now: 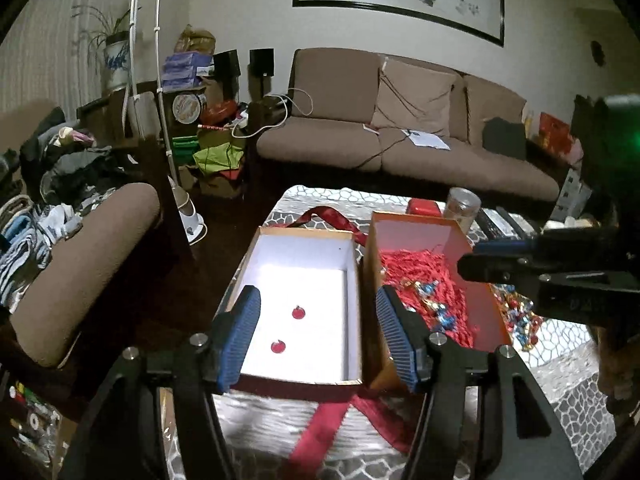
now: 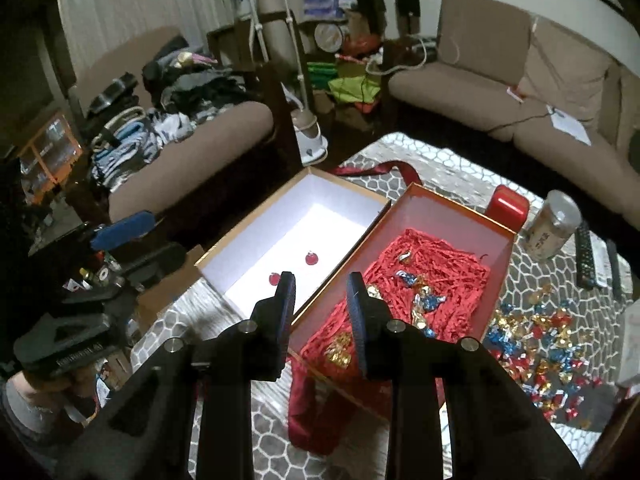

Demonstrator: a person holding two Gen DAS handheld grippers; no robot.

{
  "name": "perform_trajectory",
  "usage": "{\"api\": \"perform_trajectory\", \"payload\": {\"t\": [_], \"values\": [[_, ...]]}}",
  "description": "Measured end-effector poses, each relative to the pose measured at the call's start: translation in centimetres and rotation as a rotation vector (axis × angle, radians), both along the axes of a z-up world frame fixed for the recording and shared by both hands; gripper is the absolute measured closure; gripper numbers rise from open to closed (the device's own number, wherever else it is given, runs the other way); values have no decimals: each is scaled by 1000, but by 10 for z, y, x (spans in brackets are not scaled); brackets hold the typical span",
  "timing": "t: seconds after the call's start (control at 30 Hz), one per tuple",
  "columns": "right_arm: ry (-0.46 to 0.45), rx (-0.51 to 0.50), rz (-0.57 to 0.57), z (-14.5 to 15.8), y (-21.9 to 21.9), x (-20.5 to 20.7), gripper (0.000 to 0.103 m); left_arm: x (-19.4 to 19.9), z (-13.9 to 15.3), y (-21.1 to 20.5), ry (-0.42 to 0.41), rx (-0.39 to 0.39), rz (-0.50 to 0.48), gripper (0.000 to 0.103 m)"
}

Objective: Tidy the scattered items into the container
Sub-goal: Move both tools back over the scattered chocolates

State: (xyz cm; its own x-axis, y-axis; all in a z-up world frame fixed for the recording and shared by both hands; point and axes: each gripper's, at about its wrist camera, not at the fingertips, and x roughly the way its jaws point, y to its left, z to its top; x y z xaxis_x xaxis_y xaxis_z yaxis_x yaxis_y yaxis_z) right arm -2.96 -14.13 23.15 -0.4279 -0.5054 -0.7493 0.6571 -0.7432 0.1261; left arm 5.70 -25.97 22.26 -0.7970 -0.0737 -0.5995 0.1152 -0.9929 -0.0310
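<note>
An orange box [image 2: 500, 236] filled with red paper shreds [image 2: 440, 280] holds a few foil-wrapped candies [image 2: 424, 300]. Many more wrapped candies [image 2: 536, 344] lie scattered on the patterned table to its right. A white-lined lid [image 2: 296, 232] sits left of the box, with two red round marks inside. My right gripper [image 2: 320, 284] is open and empty, above the near edge between lid and box. My left gripper [image 1: 318, 304] is open and empty over the lid [image 1: 304, 280], beside the box [image 1: 460, 240]. The candies also show in the left wrist view [image 1: 520, 312].
A red ribbon [image 2: 320, 416] lies under the box and lid. A jar [image 2: 554, 224], a red tin [image 2: 508, 208] and remote controls [image 2: 592, 256] stand at the table's far right. A brown sofa [image 1: 400, 140] and an armchair with clothes [image 1: 80, 264] surround the table.
</note>
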Motion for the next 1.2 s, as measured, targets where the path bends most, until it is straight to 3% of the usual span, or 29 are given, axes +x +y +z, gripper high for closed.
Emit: {"api": "perform_trajectory", "payload": {"t": [0.3, 0.37, 0.43, 0.57, 0.7, 0.77, 0.87, 1.03, 1.2], "values": [[46, -24, -19, 19, 49, 34, 76, 28, 1, 44, -32, 3, -29, 40], [67, -26, -48, 21, 77, 38, 69, 33, -2, 62, -20, 4, -53, 26], [77, -29, -82, 20, 107, 40, 55, 37, -8, 86, 0, 30, -112, 24], [43, -62, -135, 8, 188, 40, 54, 35, -23, 140, 17, 93, -250, 24], [30, -71, -244, -11, 269, 42, 54, 36, -45, 199, 81, 161, -418, 24], [34, -83, -297, -25, 305, 45, 54, 36, -61, 226, 85, 131, -465, 24], [39, -57, -352, -56, 341, 47, 56, 21, -95, 261, 20, 81, -512, 24], [13, 4, -364, -110, 361, 29, 64, -16, -142, 290, -81, 59, -487, 24], [-5, 36, -334, -149, 363, 0, 68, -39, -157, 310, -73, 122, -509, 24]]}}
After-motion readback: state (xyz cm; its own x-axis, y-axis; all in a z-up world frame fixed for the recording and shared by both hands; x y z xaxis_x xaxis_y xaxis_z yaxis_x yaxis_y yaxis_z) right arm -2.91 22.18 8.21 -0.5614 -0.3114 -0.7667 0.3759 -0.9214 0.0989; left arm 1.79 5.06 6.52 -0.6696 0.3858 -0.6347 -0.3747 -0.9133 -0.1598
